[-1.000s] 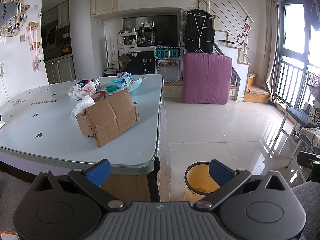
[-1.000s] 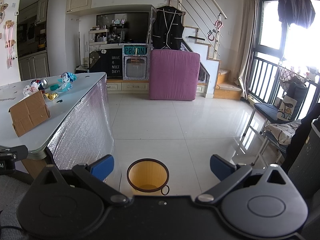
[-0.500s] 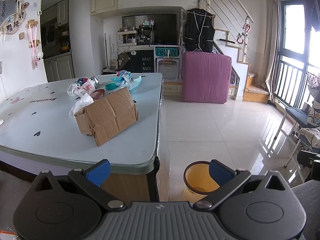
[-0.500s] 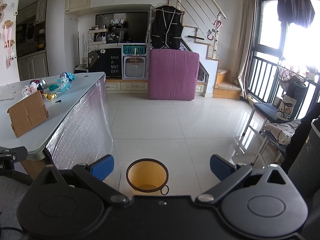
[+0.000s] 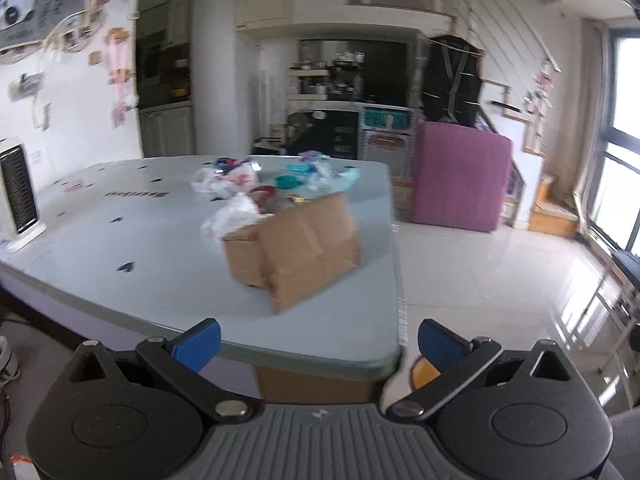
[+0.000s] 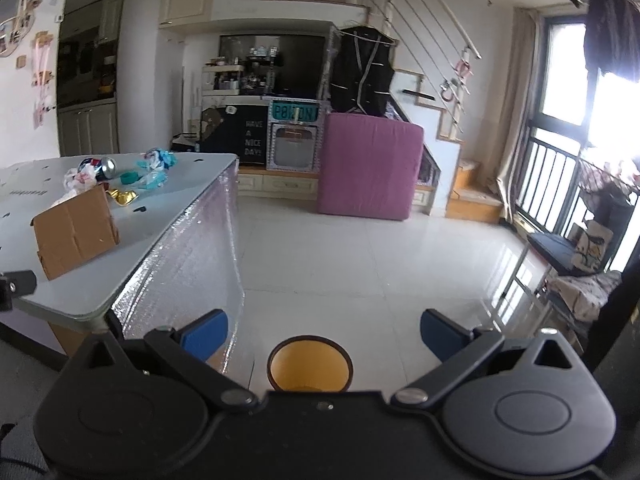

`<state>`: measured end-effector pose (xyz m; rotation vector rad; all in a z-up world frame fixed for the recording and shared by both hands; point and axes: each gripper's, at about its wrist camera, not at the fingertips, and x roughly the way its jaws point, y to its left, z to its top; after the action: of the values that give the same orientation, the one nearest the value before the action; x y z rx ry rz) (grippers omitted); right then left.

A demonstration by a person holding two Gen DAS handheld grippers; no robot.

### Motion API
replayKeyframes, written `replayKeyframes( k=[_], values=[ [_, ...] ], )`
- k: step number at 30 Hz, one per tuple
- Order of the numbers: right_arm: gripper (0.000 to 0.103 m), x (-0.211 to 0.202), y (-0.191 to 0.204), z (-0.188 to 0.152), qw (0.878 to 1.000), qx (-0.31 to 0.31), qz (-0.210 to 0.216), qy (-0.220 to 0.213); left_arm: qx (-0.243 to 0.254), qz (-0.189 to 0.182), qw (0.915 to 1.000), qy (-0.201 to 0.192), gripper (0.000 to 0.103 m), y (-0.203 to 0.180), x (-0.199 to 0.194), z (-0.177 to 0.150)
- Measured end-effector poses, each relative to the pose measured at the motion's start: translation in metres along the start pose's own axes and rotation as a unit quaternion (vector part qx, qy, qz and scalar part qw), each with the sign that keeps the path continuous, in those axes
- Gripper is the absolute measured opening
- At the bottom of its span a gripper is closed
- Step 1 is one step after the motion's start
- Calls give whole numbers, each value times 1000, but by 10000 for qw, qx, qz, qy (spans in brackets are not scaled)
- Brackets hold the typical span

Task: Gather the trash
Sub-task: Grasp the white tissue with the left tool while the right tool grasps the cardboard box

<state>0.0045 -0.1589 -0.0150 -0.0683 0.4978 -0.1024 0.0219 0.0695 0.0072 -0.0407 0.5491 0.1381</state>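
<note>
A brown cardboard box (image 5: 298, 248) lies on the pale glass table (image 5: 120, 256), also in the right wrist view (image 6: 76, 232). Behind it is a heap of trash: white plastic bags (image 5: 228, 178), a teal lid (image 5: 289, 181), blue wrappers (image 6: 158, 159), a drink can (image 6: 107, 167) and gold foil (image 6: 124, 197). A yellow waste bin (image 6: 310, 364) stands on the floor by the table corner; only its rim shows in the left wrist view (image 5: 425, 372). My left gripper (image 5: 319, 340) is open and empty at the table's near edge. My right gripper (image 6: 324, 330) is open and empty above the bin.
A white heater (image 5: 18, 192) stands at the table's left end. A purple mattress (image 6: 370, 168) leans at the back. Chairs with cloth (image 6: 576, 264) stand by the window at right. White tiled floor (image 6: 360, 248) lies between table and window.
My left gripper has swung left and forward toward the table, so the box looks nearer and the bin slips mostly out of view. My right gripper has barely moved.
</note>
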Motion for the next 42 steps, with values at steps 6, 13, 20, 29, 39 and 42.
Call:
replayKeyframes(
  k=[6, 13, 20, 29, 39, 42],
  values=[
    [103, 15, 28, 16, 9991, -232, 345, -30, -277, 265, 9993, -13, 103, 42, 15, 9],
    [103, 37, 75, 37, 9952, -498, 835, -78, -559, 344, 9977, -188, 103, 93, 42, 37],
    [103, 65, 122, 64, 9880, -517, 1453, -17, -1085, -290, 9933, -264, 103, 134, 85, 66],
    [103, 103, 180, 98, 9795, 284, 1963, 352, -712, -384, 9963, -305, 102, 155, 160, 118],
    [103, 139, 247, 101, 9608, 1066, 2357, 999, -588, -1242, 9855, 997, 102, 163, 254, 145],
    [103, 140, 269, 97, 9618, 765, 2416, 1033, -387, -1117, 9855, 1218, 102, 156, 273, 146]
  ],
)
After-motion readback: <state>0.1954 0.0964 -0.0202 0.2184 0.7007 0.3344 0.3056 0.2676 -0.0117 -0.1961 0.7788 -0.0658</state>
